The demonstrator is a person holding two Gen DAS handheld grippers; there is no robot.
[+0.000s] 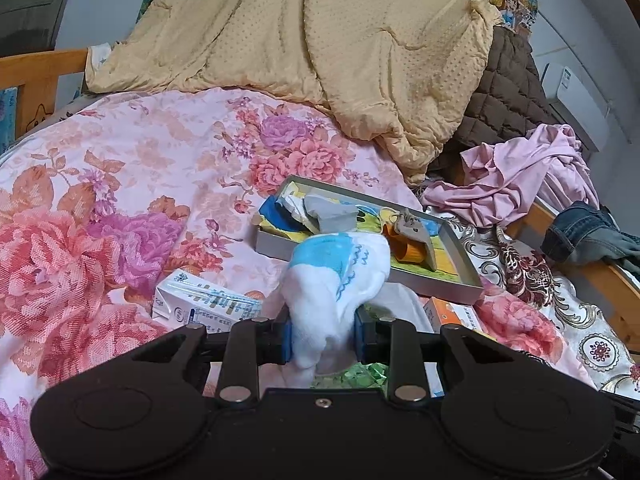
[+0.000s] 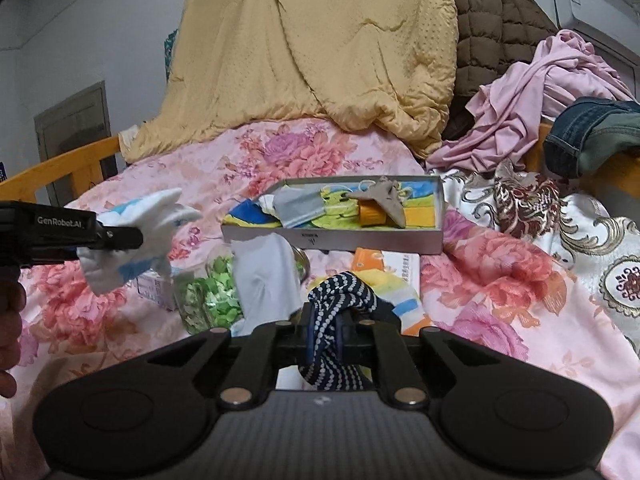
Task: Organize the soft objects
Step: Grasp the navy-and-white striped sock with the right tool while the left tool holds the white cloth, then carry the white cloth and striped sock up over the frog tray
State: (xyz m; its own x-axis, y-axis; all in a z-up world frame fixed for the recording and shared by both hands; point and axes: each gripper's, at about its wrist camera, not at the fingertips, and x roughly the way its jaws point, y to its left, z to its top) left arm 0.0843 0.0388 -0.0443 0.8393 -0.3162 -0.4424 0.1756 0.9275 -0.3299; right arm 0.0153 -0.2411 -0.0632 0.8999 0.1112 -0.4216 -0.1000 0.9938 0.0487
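Note:
My left gripper (image 1: pixel 322 336) is shut on a white sock with light-blue bands (image 1: pixel 340 276), held above the floral bed cover. From the right wrist view the same gripper (image 2: pixel 120 236) comes in at the left edge, the white sock (image 2: pixel 140 236) bunched around its tips. My right gripper (image 2: pixel 323 336) is shut on a dark navy sock with white dots (image 2: pixel 340 300), which drapes over and under the jaws. Ahead lies a shallow grey box (image 2: pixel 332 238) holding several small socks, also the grey box (image 1: pixel 440 284) in the left view.
On the cover near the box lie a white cloth (image 2: pixel 266 280), a jar of green bits (image 2: pixel 208 296), an orange packet (image 2: pixel 370 262) and a small carton (image 1: pixel 200 304). A yellow quilt (image 2: pixel 320 60), pink garment (image 2: pixel 532 100), jeans (image 2: pixel 592 132) and wooden bed rails (image 1: pixel 40 72) border the space.

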